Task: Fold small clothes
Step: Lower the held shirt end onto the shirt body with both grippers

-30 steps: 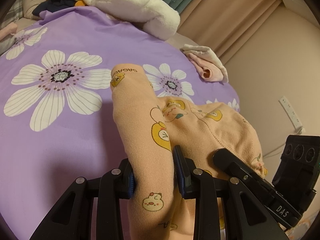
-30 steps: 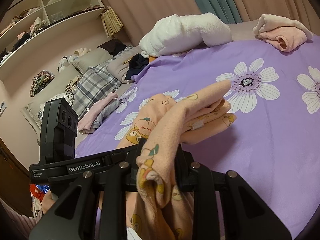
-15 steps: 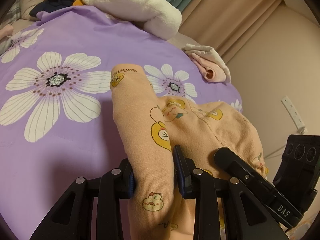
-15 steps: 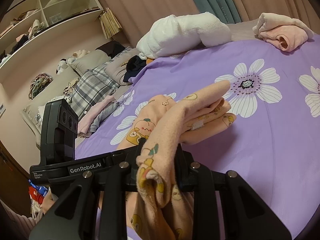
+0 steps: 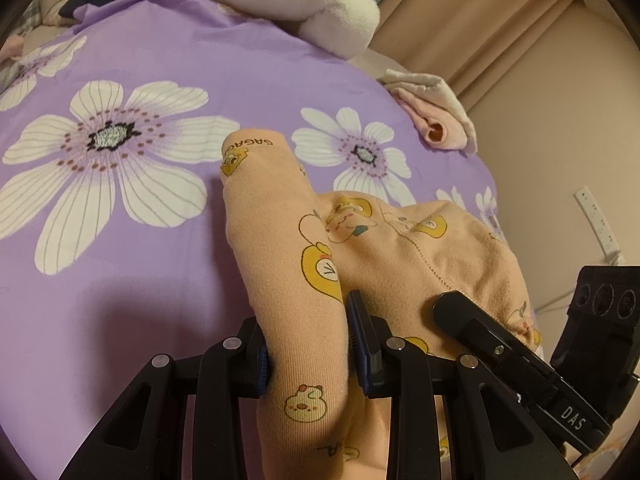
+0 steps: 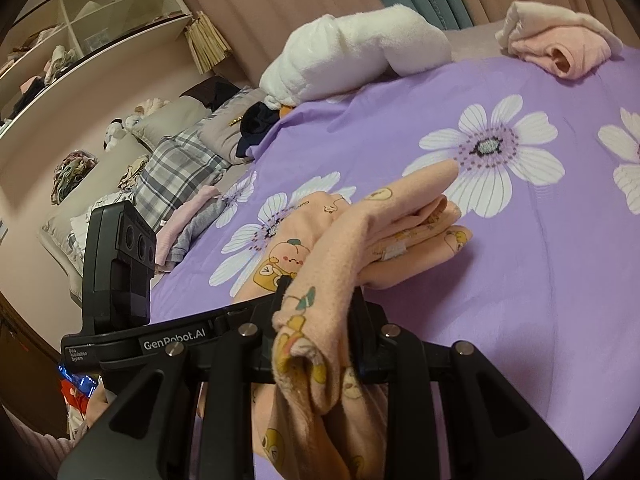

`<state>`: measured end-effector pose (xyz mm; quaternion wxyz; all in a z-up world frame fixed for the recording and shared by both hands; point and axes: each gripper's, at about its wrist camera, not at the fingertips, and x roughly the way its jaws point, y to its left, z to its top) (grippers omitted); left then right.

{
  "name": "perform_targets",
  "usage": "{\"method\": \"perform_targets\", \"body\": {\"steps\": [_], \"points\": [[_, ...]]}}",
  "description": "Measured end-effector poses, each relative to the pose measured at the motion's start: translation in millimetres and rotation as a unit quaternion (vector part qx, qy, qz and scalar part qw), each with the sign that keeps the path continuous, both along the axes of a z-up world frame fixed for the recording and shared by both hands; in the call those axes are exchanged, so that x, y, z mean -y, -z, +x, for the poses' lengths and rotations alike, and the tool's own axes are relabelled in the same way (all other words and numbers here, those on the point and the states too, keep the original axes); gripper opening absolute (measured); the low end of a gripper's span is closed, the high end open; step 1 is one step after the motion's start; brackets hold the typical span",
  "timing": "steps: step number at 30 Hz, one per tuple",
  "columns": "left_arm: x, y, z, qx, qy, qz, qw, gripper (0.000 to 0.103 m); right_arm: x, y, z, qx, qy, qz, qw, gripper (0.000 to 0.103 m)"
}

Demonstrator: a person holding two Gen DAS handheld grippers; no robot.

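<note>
Two tongs pinch one peach garment (image 5: 404, 248) over a purple bed (image 5: 120, 280). Left gripper (image 5: 306, 344) clamps a rolled edge; right gripper (image 6: 318, 320) clamps bunched cloth. Fabric runs toward 12 o'clock from both. Risk: uneven pulling could undo the layered fold, or thick cloth could slip free.

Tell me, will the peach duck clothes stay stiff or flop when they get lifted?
Probably flop: the peach garment already bunches and droops where the right tool pinches it. It looks soft and light, since the left tool holds up a whole folded strip. The knit seems grippy, so it likely won't slip.
</note>
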<state>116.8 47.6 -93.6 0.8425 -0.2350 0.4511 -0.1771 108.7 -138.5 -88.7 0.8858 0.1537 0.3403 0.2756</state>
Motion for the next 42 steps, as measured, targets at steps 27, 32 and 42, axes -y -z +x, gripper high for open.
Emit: {"method": "perform_targets", "body": {"steps": [27, 32, 42], "points": [[-2.2, 20.3, -11.3, -0.03, -0.005, 0.032, 0.999, 0.03, 27.7, 43.7, 2.8, -0.092, 0.048, 0.023, 0.994, 0.028], [-3.7, 20.1, -14.4, -0.032, -0.008, 0.037, 0.9988, 0.033, 32.1, 49.2, 3.3, -0.105, 0.057, 0.027, 0.992, 0.029], [-6.1, 18.5, -19.5, -0.032, -0.01, 0.045, 0.9985, 0.036, 36.1, 52.5, 0.8, -0.114, 0.067, 0.029, 0.991, 0.032]]}}
